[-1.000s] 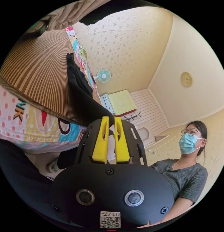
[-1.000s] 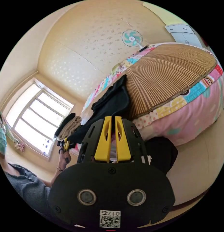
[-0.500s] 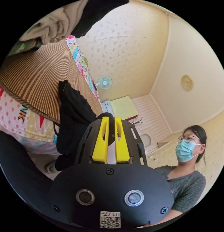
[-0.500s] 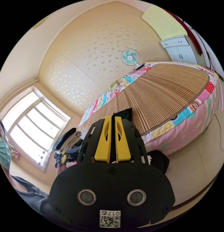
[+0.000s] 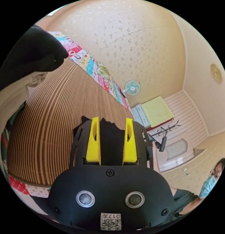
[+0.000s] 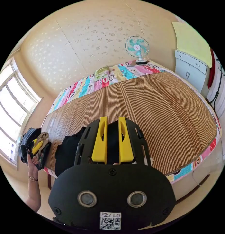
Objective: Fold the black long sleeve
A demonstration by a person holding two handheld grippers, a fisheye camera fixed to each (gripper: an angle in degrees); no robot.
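My left gripper [image 5: 112, 143] has just let its jaws spread apart; half a second ago they were pinched together. Black cloth sits between them, though I think they no longer press it. My right gripper [image 6: 112, 140] has its jaws close together on the black long sleeve [image 6: 68, 151], which now lies bunched at the near edge of the striped mat [image 6: 153, 107] instead of hanging off the bed. So it is on the surface, ready for spreading. The right gripper view shows my hand [image 6: 34, 159] beside the pile of clothes [image 6: 32, 143]; the left gripper view shows that pile close up.
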